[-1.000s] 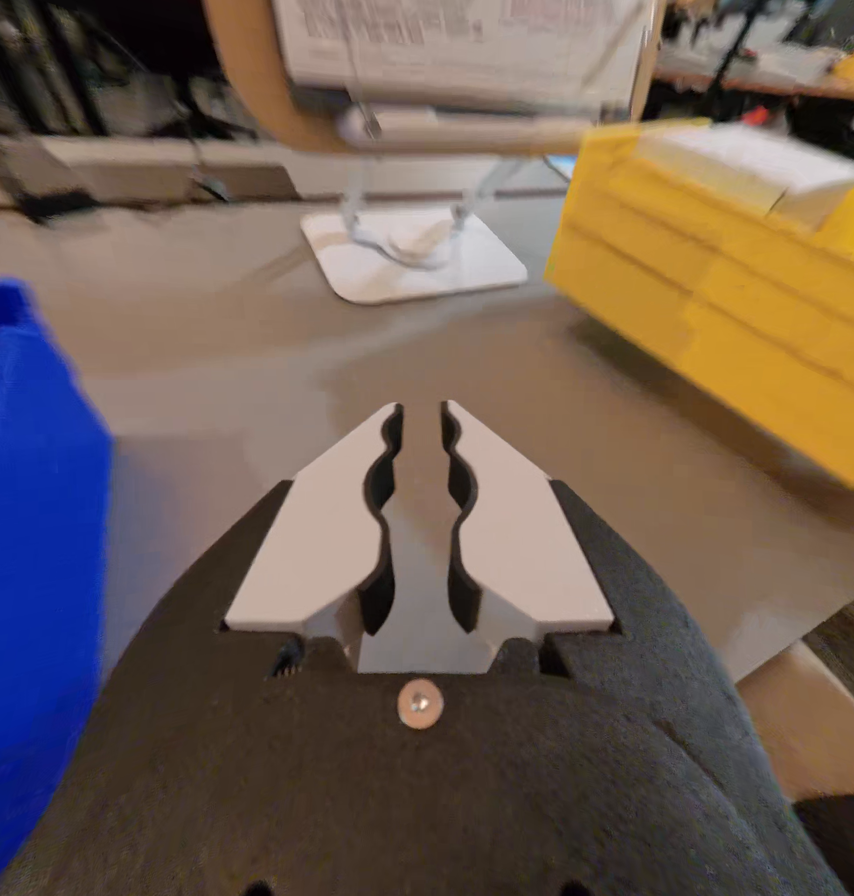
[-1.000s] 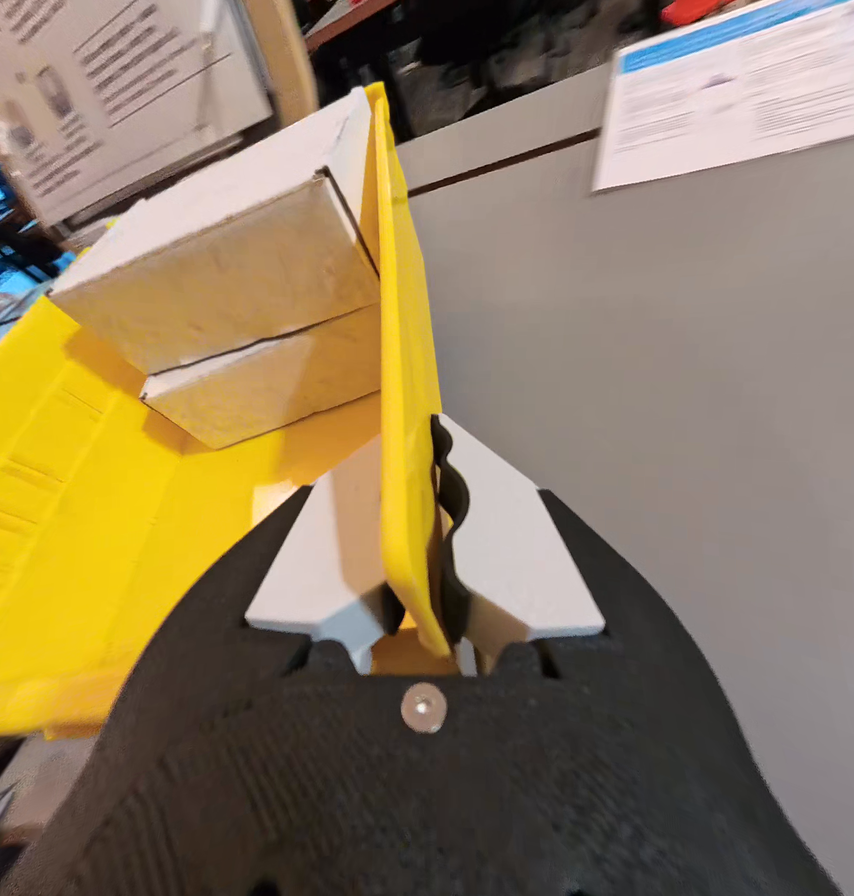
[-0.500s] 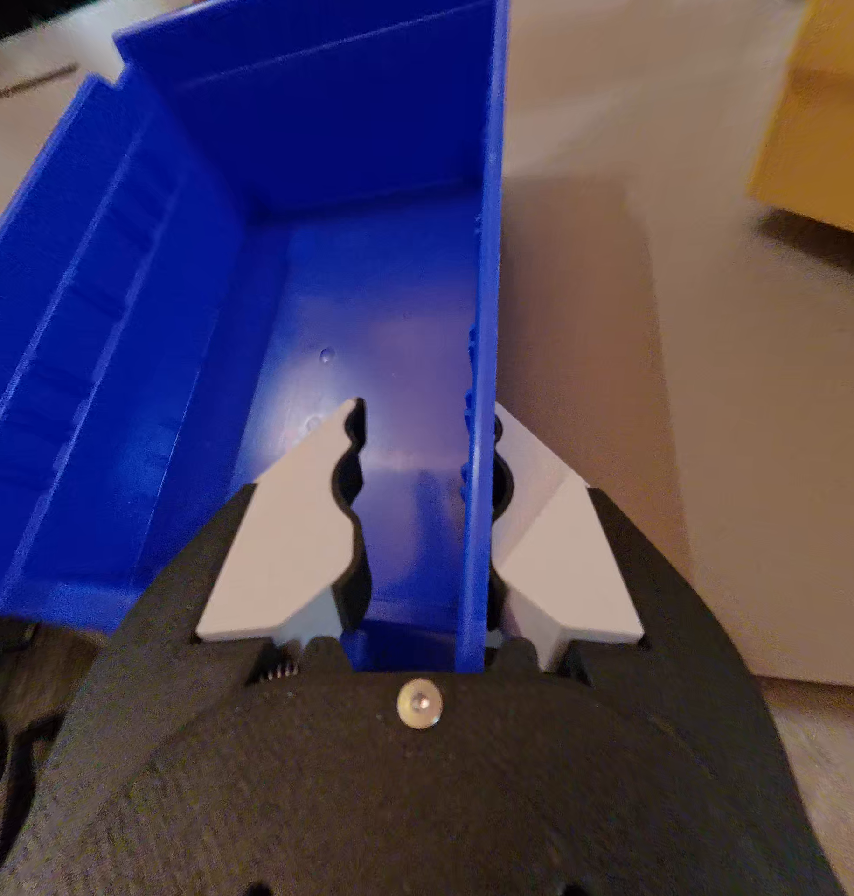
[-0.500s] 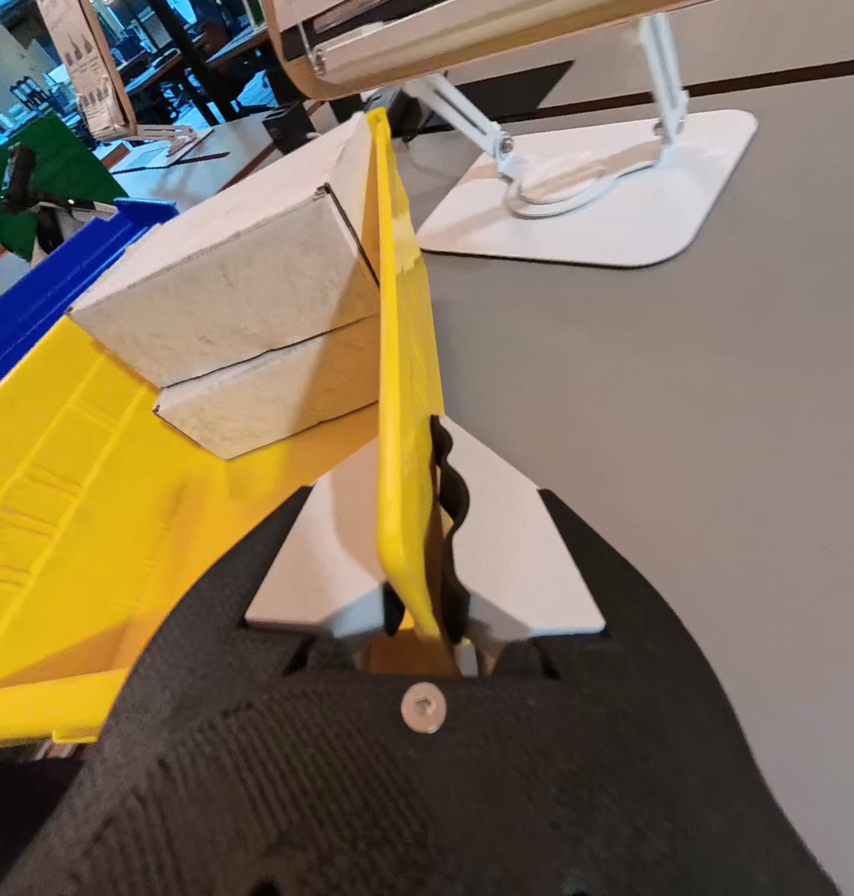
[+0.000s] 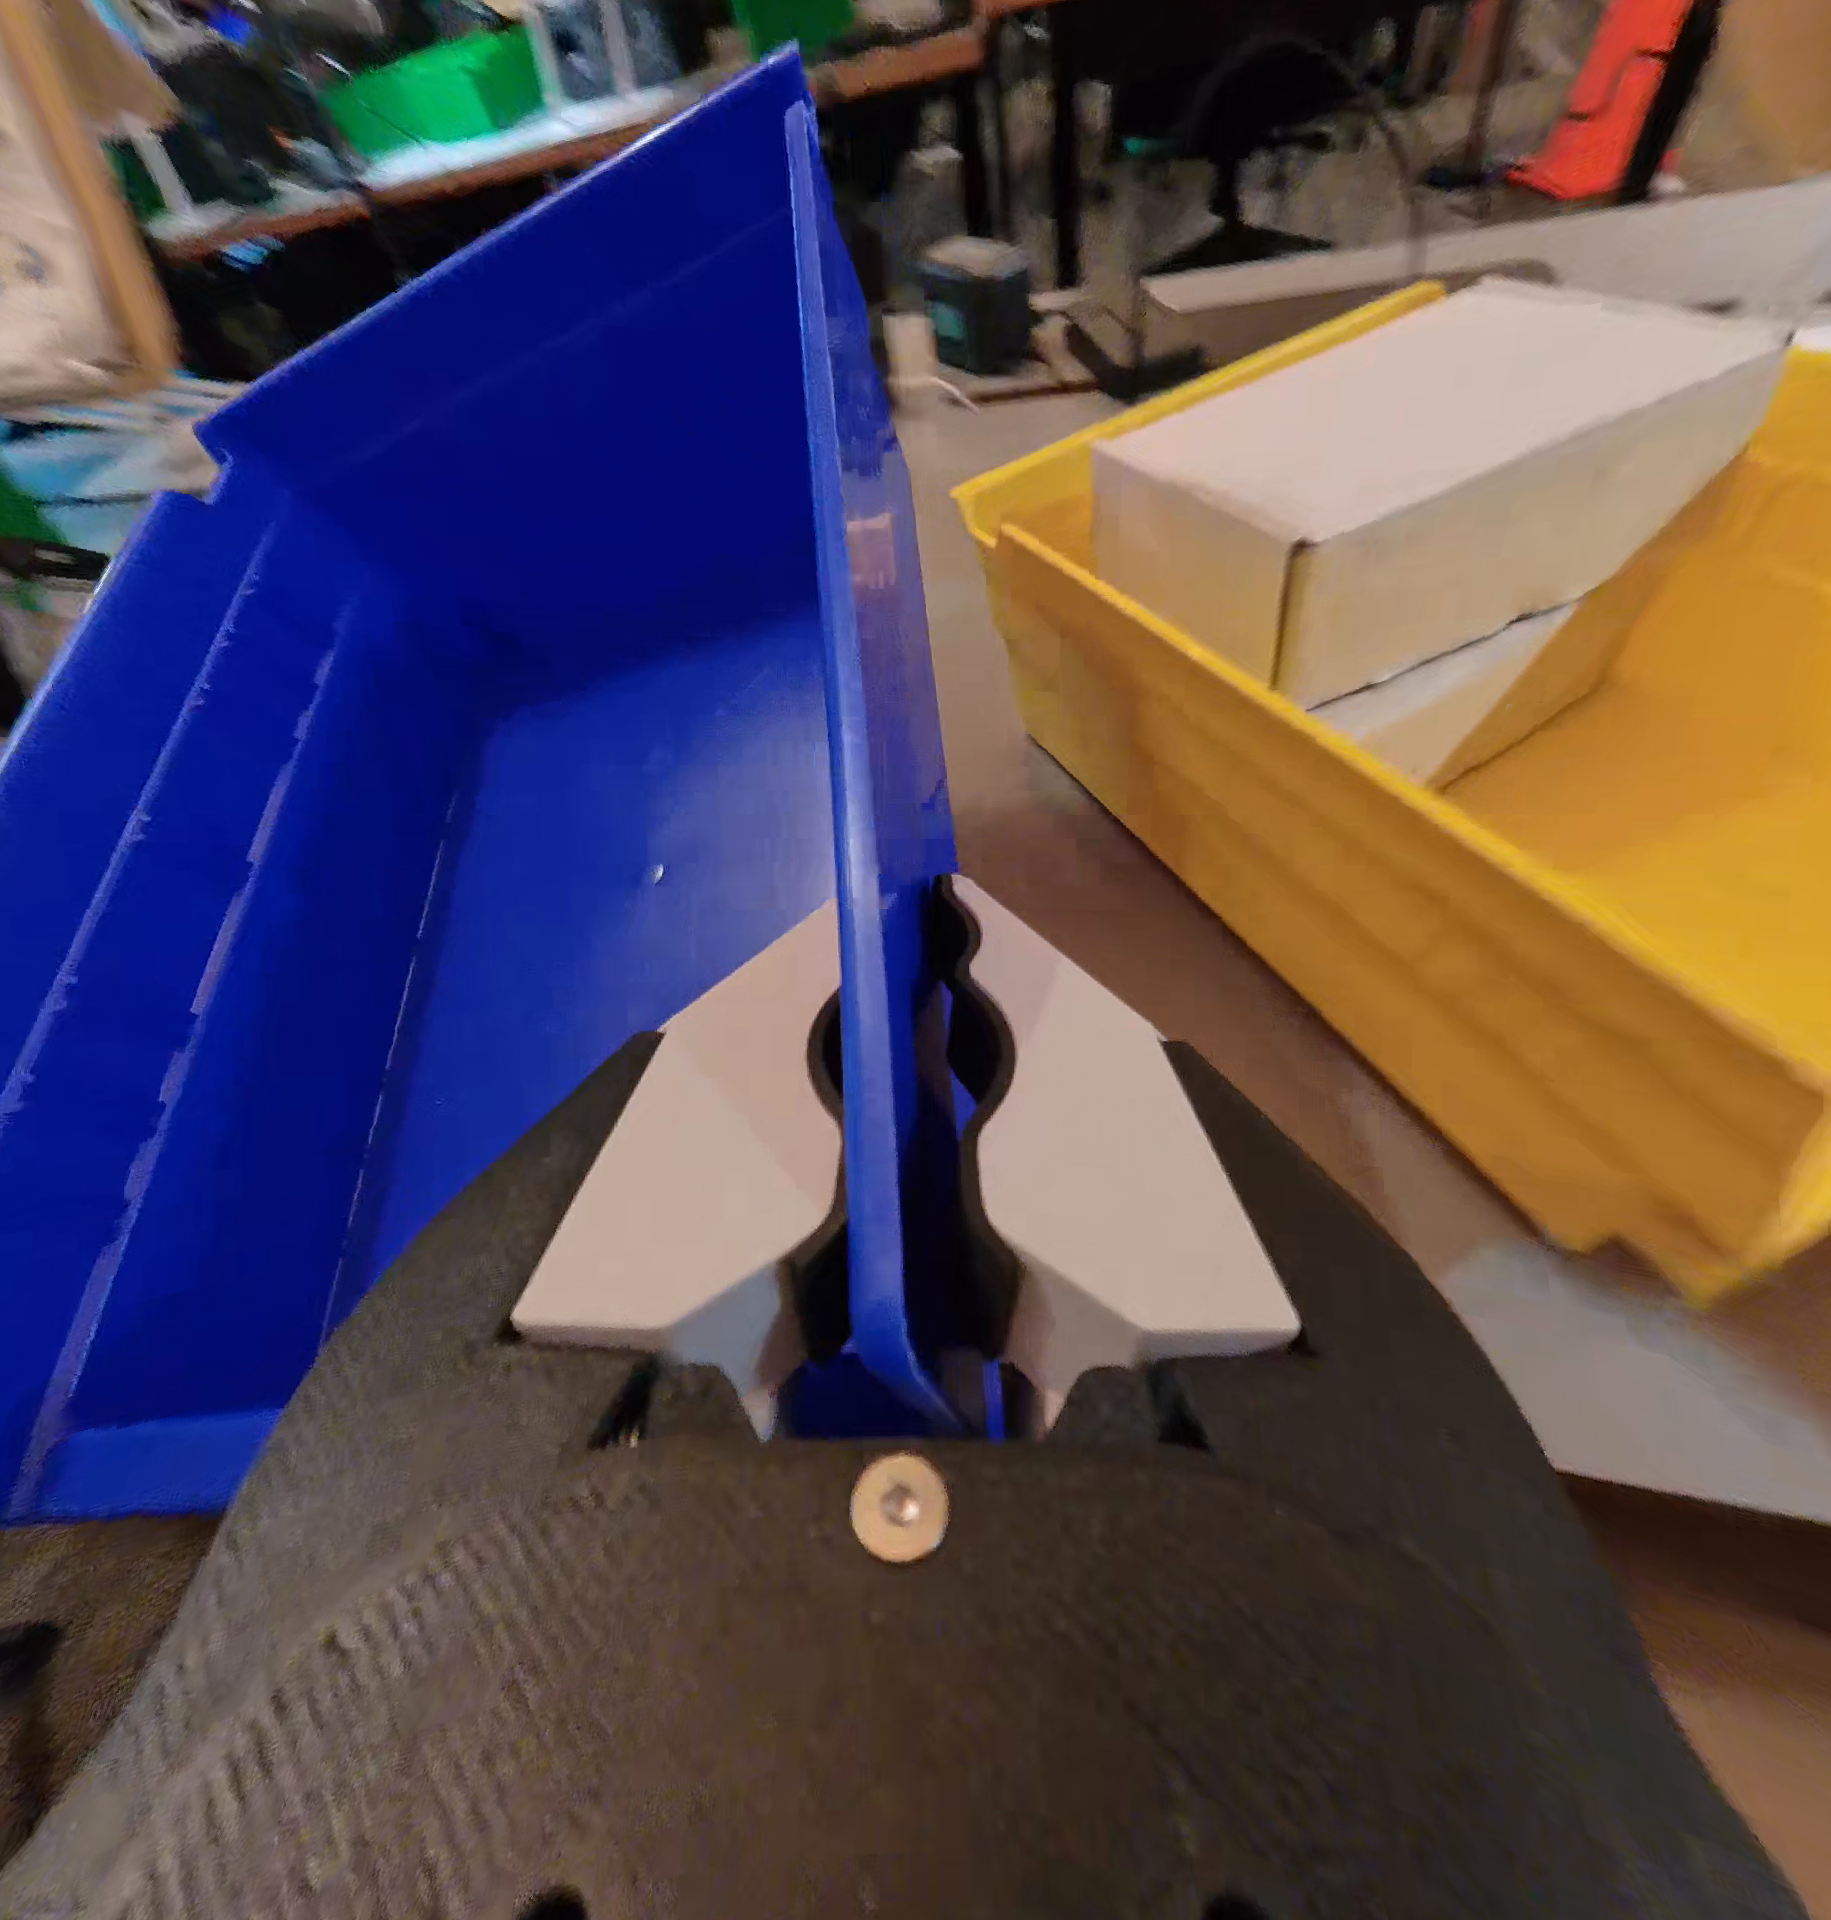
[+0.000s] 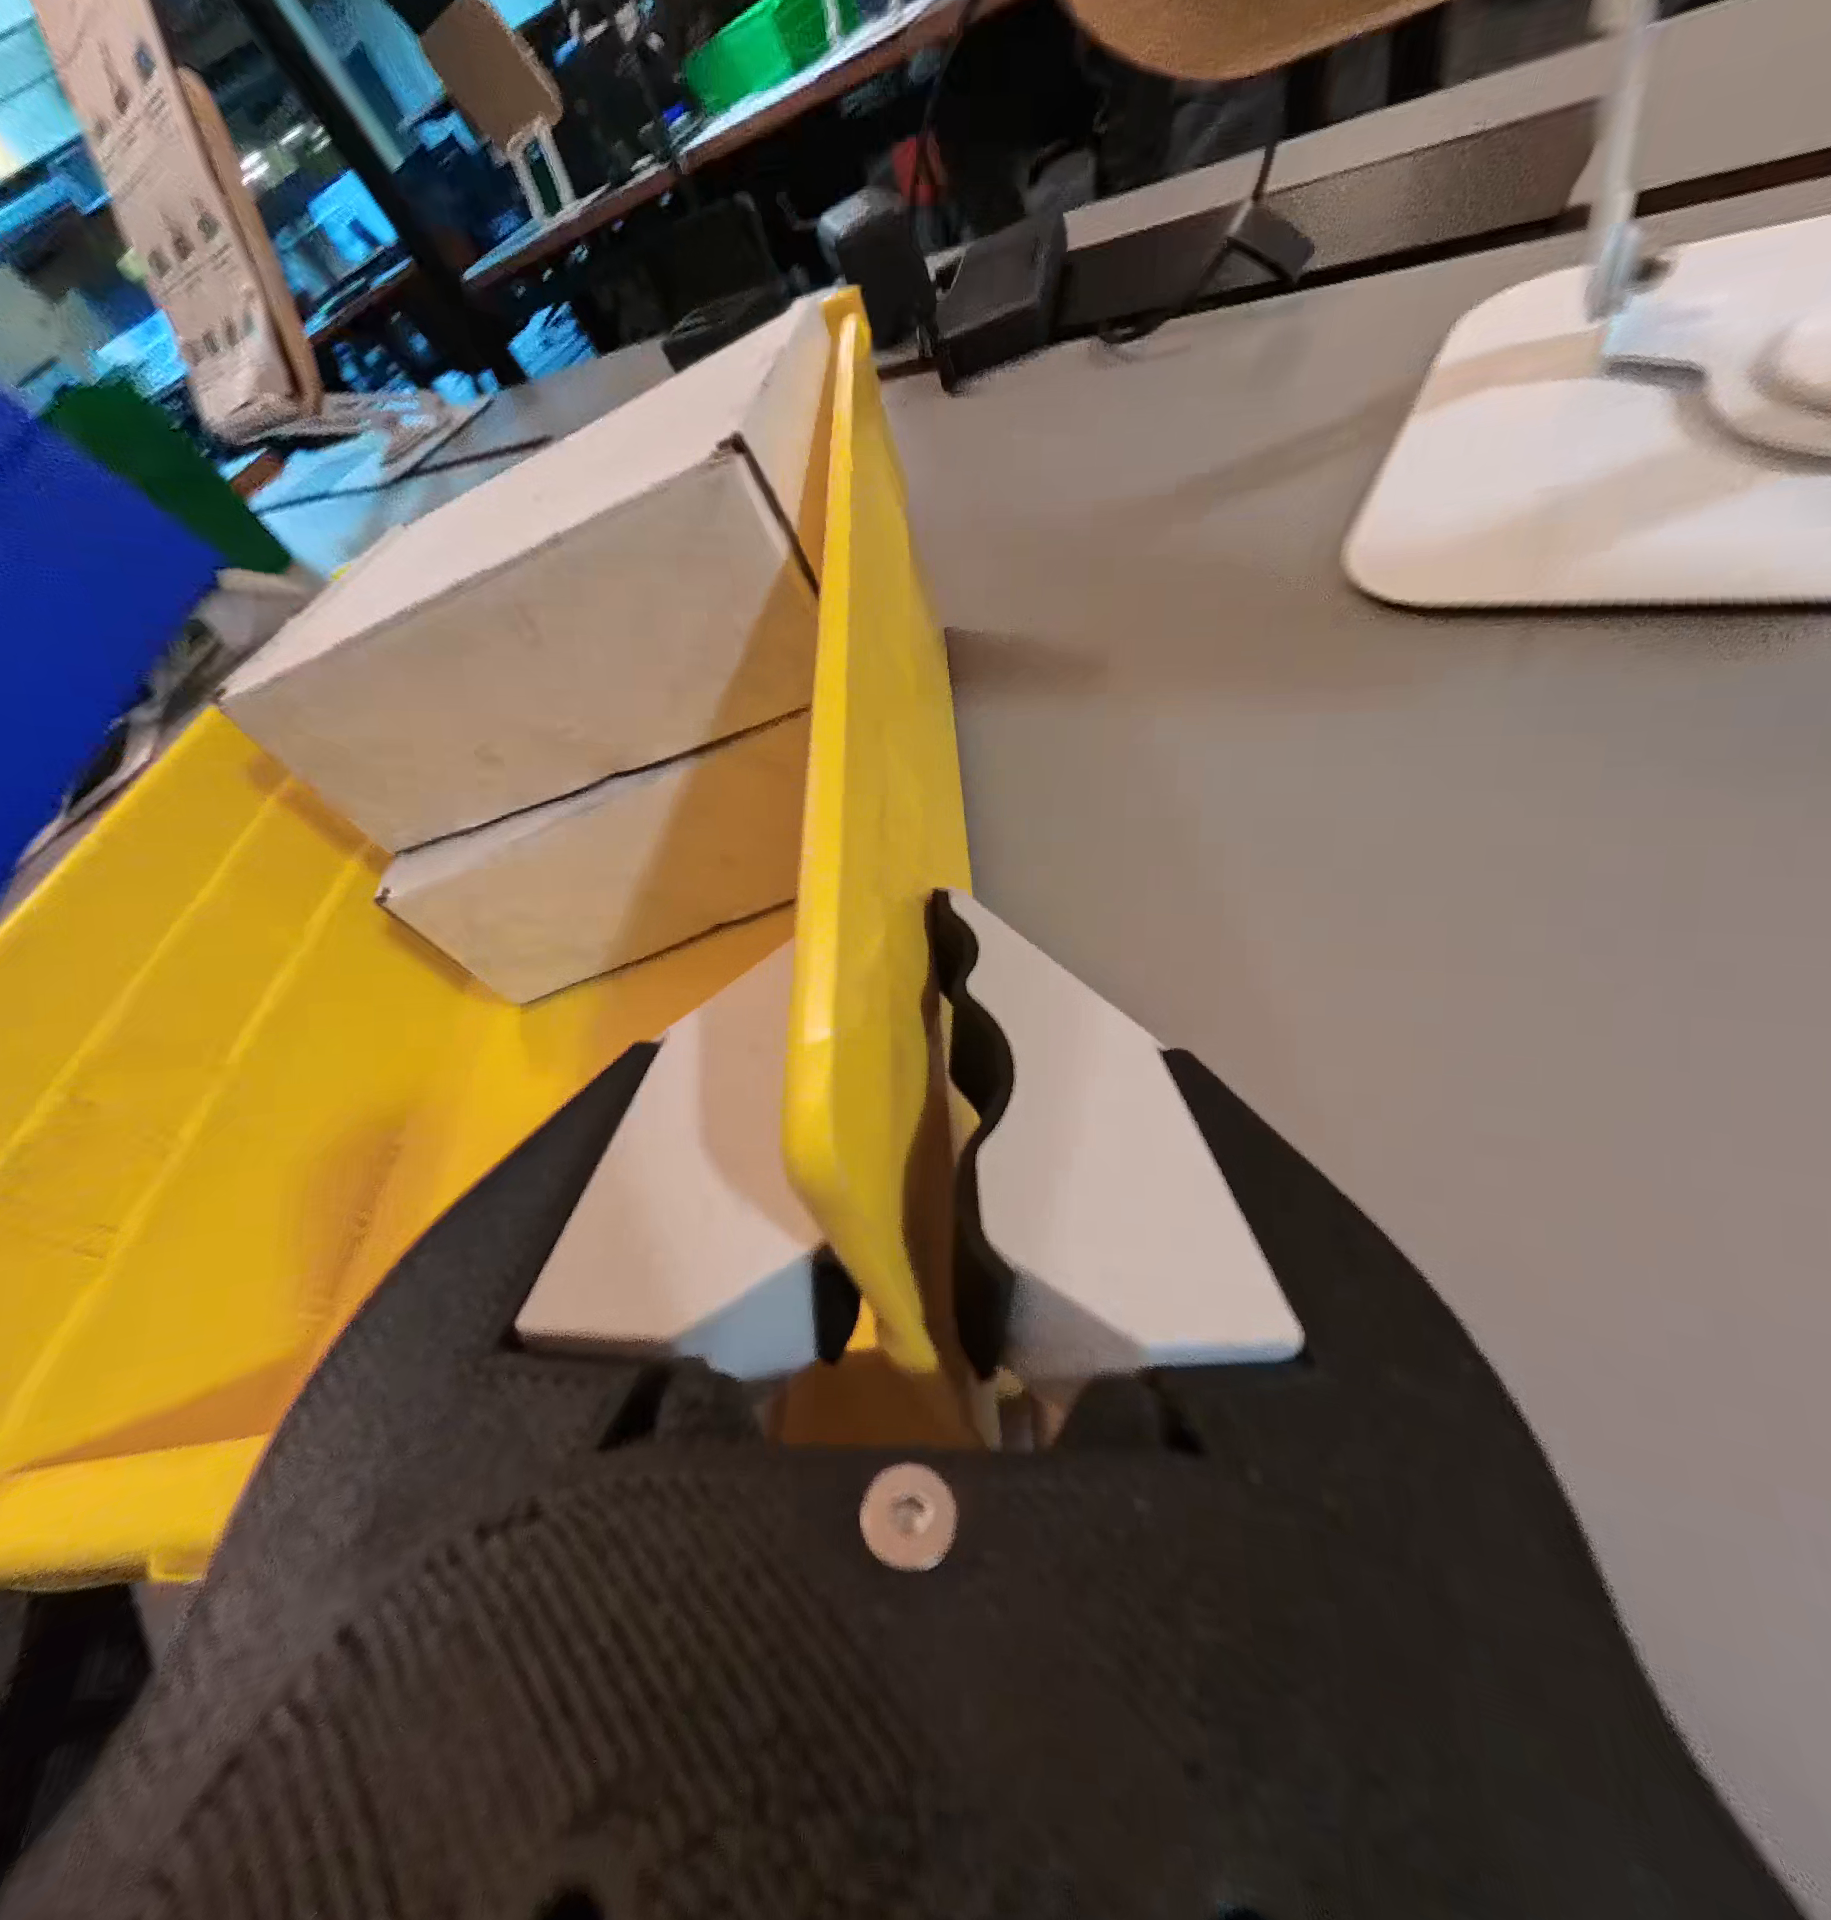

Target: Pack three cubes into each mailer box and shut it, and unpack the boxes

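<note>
Blue bin (image 5: 578, 727) wall is now clamped in the left gripper (image 5: 895, 1049) jaws, which were empty a second ago. Right gripper (image 6: 890, 1091) jaws still hold the yellow bin (image 6: 880, 779); two shut boxes (image 6: 578, 644) lie stacked inside, over the table (image 6: 1410, 935).

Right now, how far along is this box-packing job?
Early, it seems. Two shut white mailer boxes lie stacked in the yellow bin. The right gripper clamps that bin's wall, and the left gripper clamps the empty blue bin. No cubes show, so packing or unpacking remains.
</note>
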`<state>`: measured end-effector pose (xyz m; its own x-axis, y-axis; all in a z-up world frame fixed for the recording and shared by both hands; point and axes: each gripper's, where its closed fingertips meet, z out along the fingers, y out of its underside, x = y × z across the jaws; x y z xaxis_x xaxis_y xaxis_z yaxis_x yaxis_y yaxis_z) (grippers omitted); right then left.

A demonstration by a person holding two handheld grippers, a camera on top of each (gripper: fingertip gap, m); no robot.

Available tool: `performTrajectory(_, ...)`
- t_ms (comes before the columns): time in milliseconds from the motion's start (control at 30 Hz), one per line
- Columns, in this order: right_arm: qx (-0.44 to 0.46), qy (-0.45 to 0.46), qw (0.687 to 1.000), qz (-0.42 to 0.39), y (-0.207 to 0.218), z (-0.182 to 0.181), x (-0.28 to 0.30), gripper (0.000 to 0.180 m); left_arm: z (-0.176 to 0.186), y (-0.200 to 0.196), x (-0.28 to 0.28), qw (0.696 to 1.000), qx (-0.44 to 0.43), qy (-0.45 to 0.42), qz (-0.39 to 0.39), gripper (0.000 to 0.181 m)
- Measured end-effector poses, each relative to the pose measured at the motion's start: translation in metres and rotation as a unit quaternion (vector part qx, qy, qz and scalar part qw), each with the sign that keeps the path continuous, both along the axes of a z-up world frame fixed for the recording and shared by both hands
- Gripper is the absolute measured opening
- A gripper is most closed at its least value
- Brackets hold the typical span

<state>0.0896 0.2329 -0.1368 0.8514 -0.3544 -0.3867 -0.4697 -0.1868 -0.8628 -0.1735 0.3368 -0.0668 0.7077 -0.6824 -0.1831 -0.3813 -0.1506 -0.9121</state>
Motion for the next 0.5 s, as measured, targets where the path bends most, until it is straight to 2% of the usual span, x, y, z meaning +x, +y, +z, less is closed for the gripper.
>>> performTrajectory(33,0.002,-0.002,1.000,-0.018,0.016,0.001,-0.011,0.006,0.010,0.007,-0.011,1.000,0.017,-0.005,0.021,0.004)
performTrajectory(167,0.019,0.028,0.998,-0.052,0.074,0.001,-0.060,0.019,0.050,0.029,-0.057,0.991,0.091,0.000,0.095,0.004)
performTrajectory(267,0.011,0.052,0.998,-0.042,0.107,-0.005,-0.095,0.030,0.069,0.034,-0.078,0.985,0.120,0.000,0.123,0.004)
performTrajectory(333,0.043,0.105,0.994,0.005,0.128,0.002,-0.128,0.058,0.076,0.033,-0.083,0.984,0.126,-0.007,0.127,0.003)
performTrajectory(400,0.063,0.157,0.985,0.041,0.142,0.012,-0.157,0.074,0.079,0.031,-0.082,0.984,0.128,-0.012,0.120,0.003)
performTrajectory(433,0.061,0.161,0.983,0.063,0.147,0.015,-0.170,0.075,0.079,0.030,-0.080,0.985,0.128,-0.013,0.114,0.004)
performTrajectory(467,0.053,0.150,0.984,0.085,0.150,0.017,-0.180,0.065,0.079,0.029,-0.078,0.986,0.127,-0.015,0.108,0.004)
performTrajectory(500,0.050,0.129,0.984,0.112,0.151,0.020,-0.188,0.065,0.080,0.027,-0.076,0.987,0.125,-0.017,0.102,0.004)
